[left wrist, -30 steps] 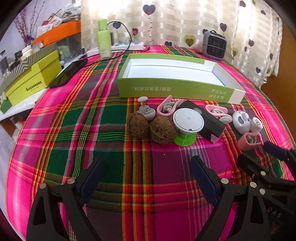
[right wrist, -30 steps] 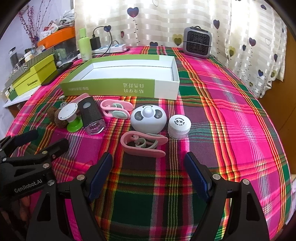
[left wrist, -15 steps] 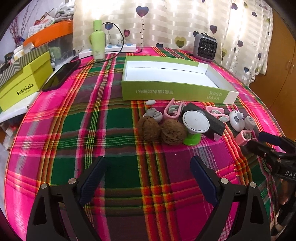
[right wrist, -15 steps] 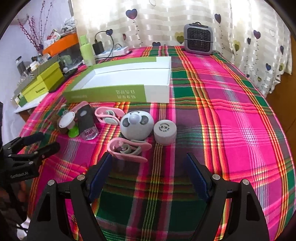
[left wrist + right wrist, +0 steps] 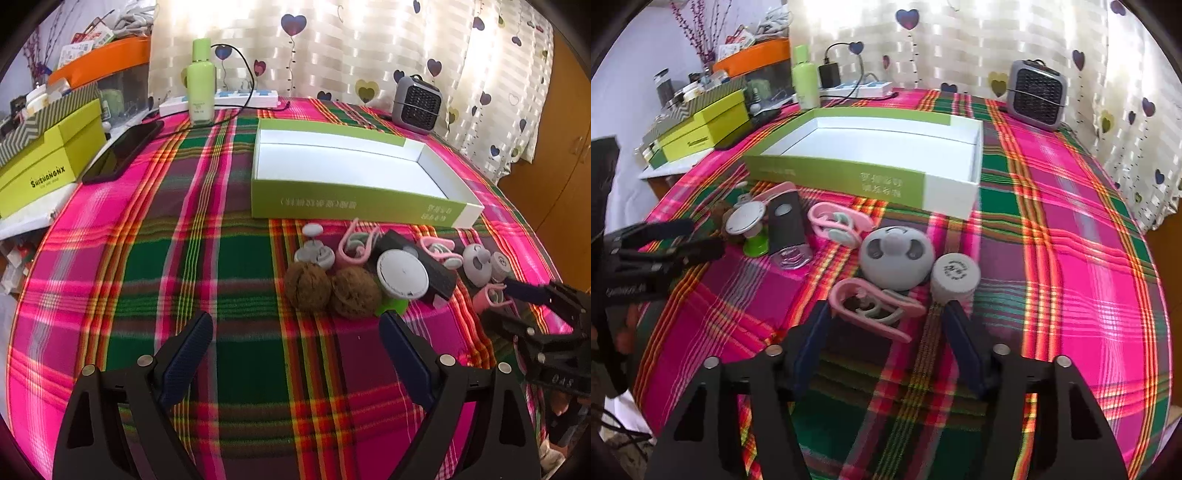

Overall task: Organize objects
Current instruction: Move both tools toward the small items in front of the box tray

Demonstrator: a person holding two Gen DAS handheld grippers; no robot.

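Closing around the nearest pink clip (image 5: pixel 873 308), pads not yet touching: right gripper (image 5: pixel 886 350), just before the green-and-white open box (image 5: pixel 871 177). Left gripper (image 5: pixel 295 354): spread wide, empty, near two walnuts (image 5: pixel 332 290).

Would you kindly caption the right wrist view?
Right claw closing around a pink clip before an empty green box.

The right gripper (image 5: pixel 884 325) now sits close over the pink clip (image 5: pixel 875 308) at lower centre of its view, jaws closing with the clip between them, not yet touching. In the left view, the right gripper (image 5: pixel 517 299) reaches farther in from the right edge.
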